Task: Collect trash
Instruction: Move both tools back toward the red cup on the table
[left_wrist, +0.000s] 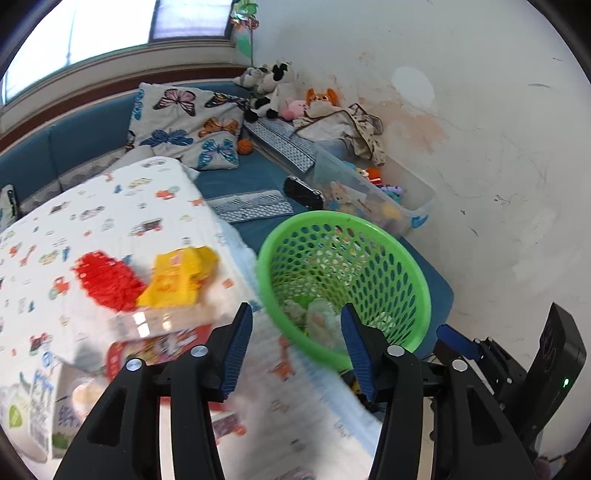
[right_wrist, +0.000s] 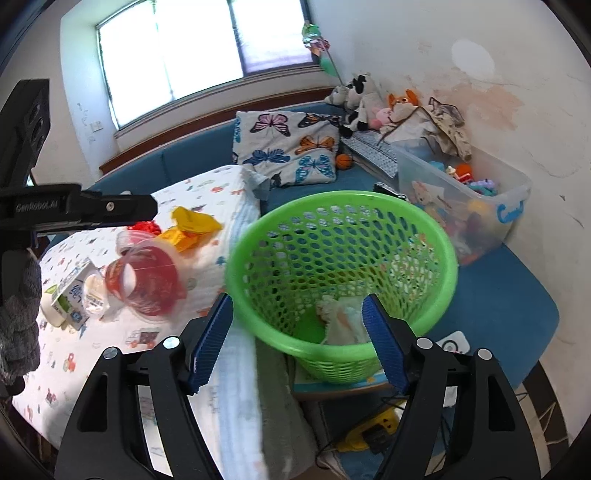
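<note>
Right wrist view: your right gripper (right_wrist: 297, 332) stands released and empty, its ribbed blue pads straddling the near rim of the green perforated plastic basket (right_wrist: 343, 236); crumpled white paper (right_wrist: 341, 325) lies inside; your left gripper (left_wrist: 295, 339) is likewise spread, empty; yellow wrapper (left_wrist: 181, 277) lies up-left on the quilted cloth.

Butterfly pillow (right_wrist: 291, 147), plush toys (right_wrist: 364, 99), clear toy bin (right_wrist: 513, 206), window (right_wrist: 184, 48)

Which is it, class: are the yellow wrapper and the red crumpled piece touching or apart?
Touching. The left wrist view shows the yellow wrapper overlapping the red crumpled piece, no cloth between.
</note>
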